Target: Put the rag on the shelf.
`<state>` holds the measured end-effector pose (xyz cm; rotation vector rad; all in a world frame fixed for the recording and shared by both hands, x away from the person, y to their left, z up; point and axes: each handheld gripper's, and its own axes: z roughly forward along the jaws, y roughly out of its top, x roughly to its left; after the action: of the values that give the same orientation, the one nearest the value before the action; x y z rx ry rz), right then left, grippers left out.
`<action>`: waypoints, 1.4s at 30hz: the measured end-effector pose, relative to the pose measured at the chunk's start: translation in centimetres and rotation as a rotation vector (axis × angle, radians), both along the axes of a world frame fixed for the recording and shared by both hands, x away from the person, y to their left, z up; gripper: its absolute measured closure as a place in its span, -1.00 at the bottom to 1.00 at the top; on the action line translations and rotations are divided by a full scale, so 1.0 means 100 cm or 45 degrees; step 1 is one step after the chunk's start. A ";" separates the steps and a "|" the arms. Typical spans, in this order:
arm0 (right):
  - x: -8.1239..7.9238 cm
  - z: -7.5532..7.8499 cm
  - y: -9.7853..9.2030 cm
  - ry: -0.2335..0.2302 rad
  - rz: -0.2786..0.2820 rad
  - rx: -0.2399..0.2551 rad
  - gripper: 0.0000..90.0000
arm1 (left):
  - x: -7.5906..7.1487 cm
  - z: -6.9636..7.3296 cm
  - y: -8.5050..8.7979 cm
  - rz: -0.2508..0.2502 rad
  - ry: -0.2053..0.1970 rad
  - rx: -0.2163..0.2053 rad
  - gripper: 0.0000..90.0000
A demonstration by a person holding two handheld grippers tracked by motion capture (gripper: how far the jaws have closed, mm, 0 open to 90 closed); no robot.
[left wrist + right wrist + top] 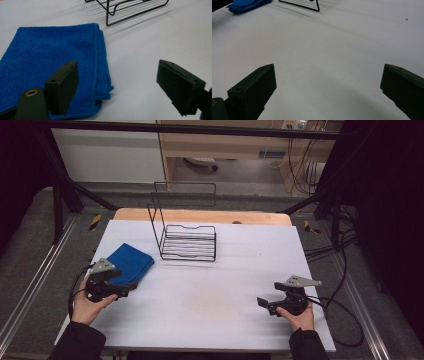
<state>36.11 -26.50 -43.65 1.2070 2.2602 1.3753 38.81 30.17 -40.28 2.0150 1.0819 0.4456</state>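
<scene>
A white table top (210, 295) is seen on a wooden board (200, 215), ringed by grey carpeted floor (30, 255). Black frame bars (60, 180) are set around it. Behind, a wooden desk (225, 142) and trailing cables (300, 165) are dimly lit.

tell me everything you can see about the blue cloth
The blue cloth is a soft, terry-like towel, folded into a flat rectangle with stitched edges stacked along one side. It lies on the white table at its left, near the wire rack but apart from it. The left gripper is at its near corner with its fingers open, not pinching it.
</scene>
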 end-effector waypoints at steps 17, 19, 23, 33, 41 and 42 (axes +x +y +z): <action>0.001 -0.002 0.002 0.013 0.012 -0.020 -0.98 | 0.012 -0.027 -0.003 -0.020 0.102 0.177 0.11; 0.001 -0.002 0.002 0.009 0.010 -0.016 -0.98 | 0.013 -0.030 -0.004 -0.016 0.103 0.200 0.14; 0.001 -0.002 0.002 0.012 0.013 -0.021 -0.98 | 0.015 -0.033 -0.004 -0.001 0.111 0.245 0.21; 0.001 -0.002 0.002 0.011 0.014 -0.018 -0.97 | 0.017 -0.036 -0.002 0.006 0.103 0.265 0.40; 0.001 -0.002 0.002 0.008 0.014 -0.014 -0.97 | 0.018 -0.037 -0.001 0.008 0.103 0.276 0.56; 0.001 -0.002 0.002 0.009 0.014 -0.012 -0.97 | 0.018 -0.037 -0.001 0.008 0.103 0.276 0.57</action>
<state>36.23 -26.32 -43.83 1.2000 2.2786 1.3643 40.61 30.06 -43.97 2.2363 1.1296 0.5069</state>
